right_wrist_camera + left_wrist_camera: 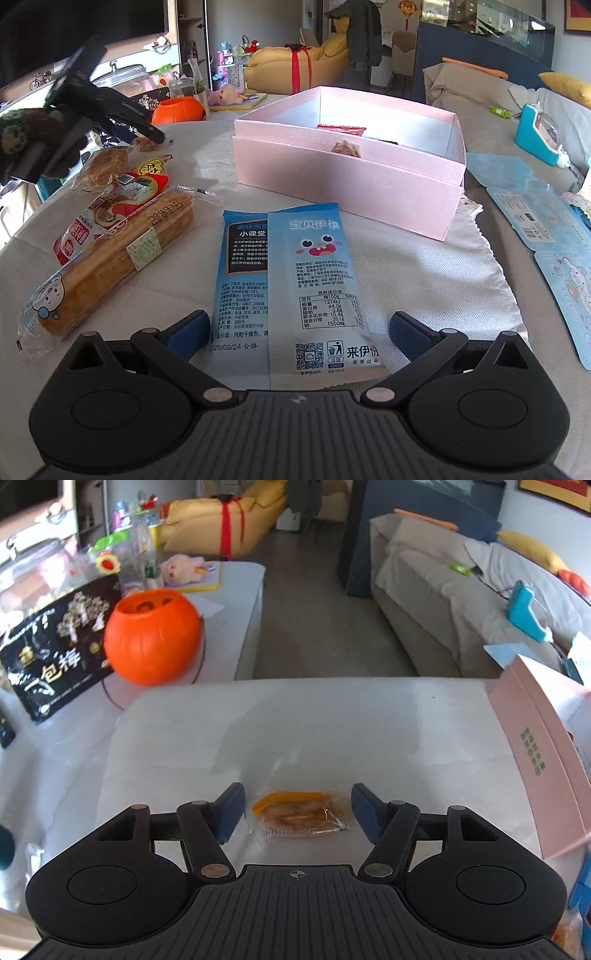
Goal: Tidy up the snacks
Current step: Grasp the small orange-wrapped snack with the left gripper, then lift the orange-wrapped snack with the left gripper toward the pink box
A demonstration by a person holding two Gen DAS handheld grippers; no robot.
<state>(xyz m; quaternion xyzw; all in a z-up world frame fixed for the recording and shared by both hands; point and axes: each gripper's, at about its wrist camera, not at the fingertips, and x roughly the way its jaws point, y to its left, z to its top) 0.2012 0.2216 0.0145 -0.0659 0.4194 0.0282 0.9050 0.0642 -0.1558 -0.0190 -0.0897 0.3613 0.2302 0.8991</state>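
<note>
My left gripper (297, 812) stands apart, jaws either side of the small clear-wrapped brown pastry (301, 818) lying flat on the white table (332, 731), pads not touching it. I judge it light, crumbly, with slippery film: grip the pastry body gently across its short sides. The pink cardboard box (535, 746) stands at right; open surface lies ahead. My right gripper (297, 332) is apart over two blue snack sachets (317, 288).
</note>
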